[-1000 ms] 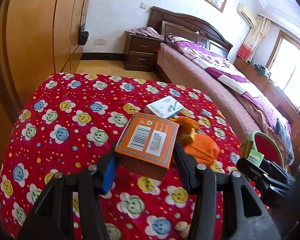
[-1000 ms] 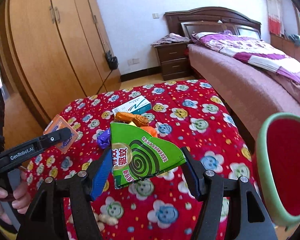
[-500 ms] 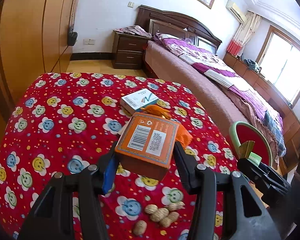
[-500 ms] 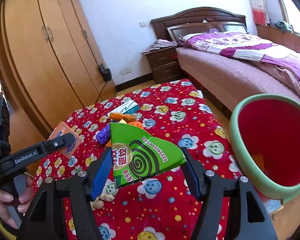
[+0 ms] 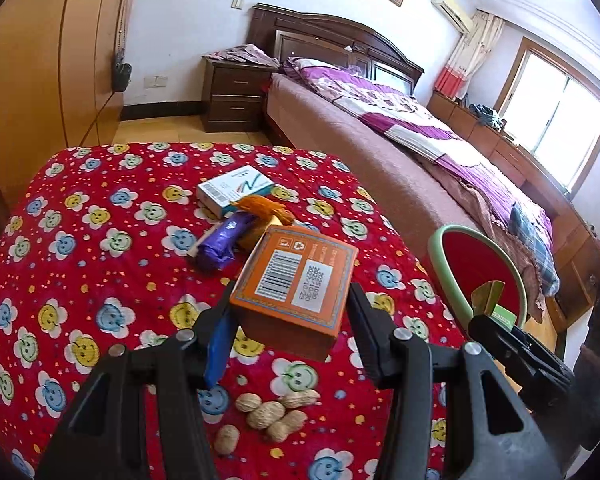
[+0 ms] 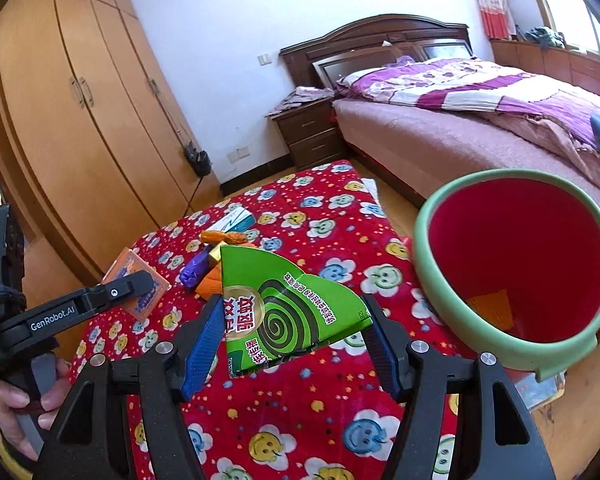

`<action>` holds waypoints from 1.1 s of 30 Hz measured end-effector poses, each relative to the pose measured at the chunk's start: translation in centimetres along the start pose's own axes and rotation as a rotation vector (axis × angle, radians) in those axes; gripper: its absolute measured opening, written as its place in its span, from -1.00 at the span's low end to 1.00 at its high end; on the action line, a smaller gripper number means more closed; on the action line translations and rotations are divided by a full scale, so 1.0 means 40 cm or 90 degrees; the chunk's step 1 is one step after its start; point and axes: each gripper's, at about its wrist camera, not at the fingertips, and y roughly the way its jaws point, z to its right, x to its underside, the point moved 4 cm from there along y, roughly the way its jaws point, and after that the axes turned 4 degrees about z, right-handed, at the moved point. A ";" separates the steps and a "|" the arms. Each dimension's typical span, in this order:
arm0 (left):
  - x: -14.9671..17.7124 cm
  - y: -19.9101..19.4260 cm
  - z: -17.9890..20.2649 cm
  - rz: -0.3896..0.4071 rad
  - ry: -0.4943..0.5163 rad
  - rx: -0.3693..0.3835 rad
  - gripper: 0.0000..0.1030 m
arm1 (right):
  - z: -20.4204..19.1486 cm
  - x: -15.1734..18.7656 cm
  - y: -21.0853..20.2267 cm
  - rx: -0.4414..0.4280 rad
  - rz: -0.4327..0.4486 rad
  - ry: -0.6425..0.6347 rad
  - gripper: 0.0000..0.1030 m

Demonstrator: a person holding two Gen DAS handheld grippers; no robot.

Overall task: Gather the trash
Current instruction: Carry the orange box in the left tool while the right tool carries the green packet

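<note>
My left gripper [image 5: 290,322] is shut on an orange box [image 5: 296,284] and holds it above the red flowered table [image 5: 80,280]. My right gripper [image 6: 292,330] is shut on a green mosquito-coil box [image 6: 288,300], held left of the red bin with a green rim [image 6: 512,264]. The bin also shows at the right in the left wrist view [image 5: 480,264], with the right gripper [image 5: 496,320] in front of it. A white box [image 5: 234,188], an orange wrapper [image 5: 264,208], a purple wrapper [image 5: 224,240] and several peanuts [image 5: 272,416] lie on the table.
A bed [image 5: 400,140] stands to the right of the table, a nightstand [image 5: 232,96] behind it, a wooden wardrobe [image 5: 40,60] to the left. The bin holds an orange scrap [image 6: 492,308]. The left gripper with its orange box shows in the right wrist view [image 6: 136,288].
Both grippers have moved right toward the bin with their boxes still held. The bin looms larger in the right wrist view. Peanuts and the purple wrapper came into the left wrist view.
</note>
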 end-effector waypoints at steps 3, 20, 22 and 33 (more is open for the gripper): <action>0.005 0.003 0.015 -0.003 0.008 0.002 0.04 | 0.014 0.003 -0.008 0.002 0.001 0.008 0.32; 0.021 0.041 0.101 -0.032 0.027 0.036 0.04 | 0.105 0.005 -0.050 0.022 0.019 0.054 0.32; 0.024 0.045 0.111 -0.034 0.030 0.042 0.03 | 0.120 0.004 -0.058 0.027 0.024 0.060 0.32; 0.033 0.082 0.221 -0.036 0.072 0.090 0.03 | 0.226 -0.001 -0.098 0.087 0.055 0.105 0.32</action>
